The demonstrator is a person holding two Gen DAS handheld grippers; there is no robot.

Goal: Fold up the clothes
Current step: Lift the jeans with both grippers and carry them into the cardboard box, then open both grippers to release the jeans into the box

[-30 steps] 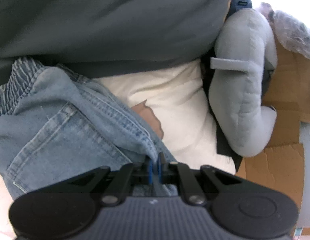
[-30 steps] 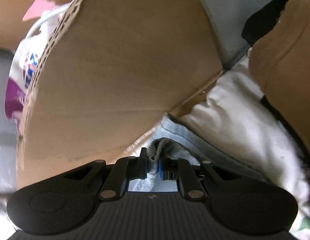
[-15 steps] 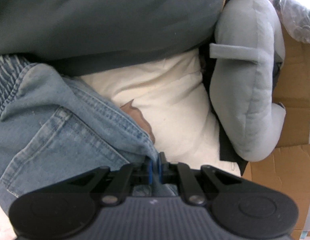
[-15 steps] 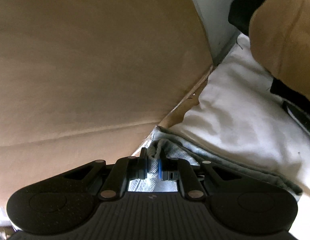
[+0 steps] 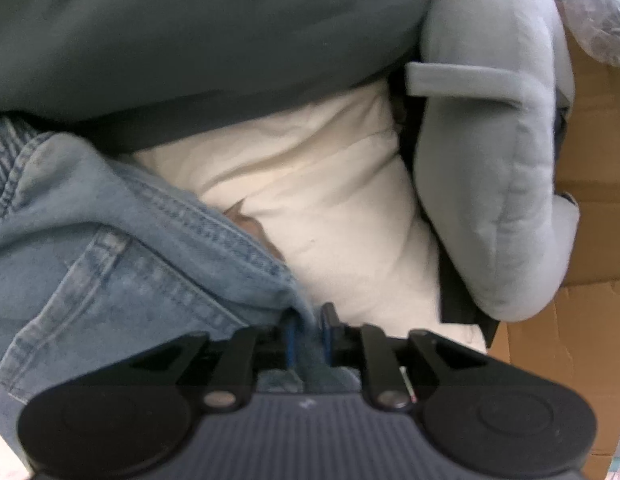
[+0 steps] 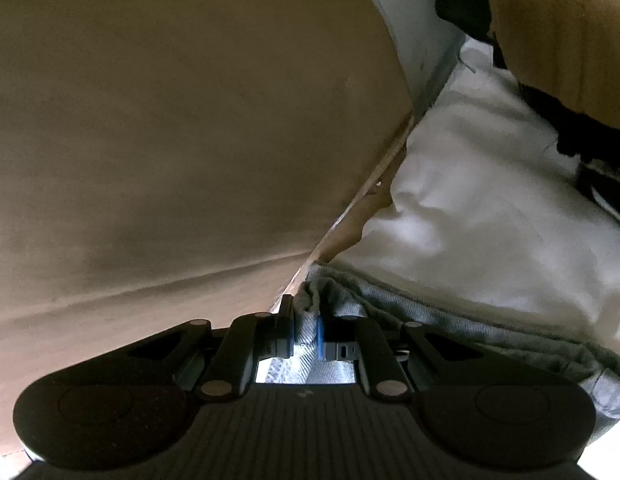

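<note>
Denim jeans point(image 5: 121, 264) between opening left hand-held gripper point(image 5: 307, 330); right hand-held gripper point(image 6: 305, 330) pinching denim

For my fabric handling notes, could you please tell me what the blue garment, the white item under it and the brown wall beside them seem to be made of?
Blue garment: faded, matte denim, going by its doubled seams and stitched pocket.
White item: soft matte cloth, perhaps cotton or fleece; it creases gently, but the weave is too blurred to tell.
Brown wall: plain matte cardboard, with a fold line and a torn edge.
</note>
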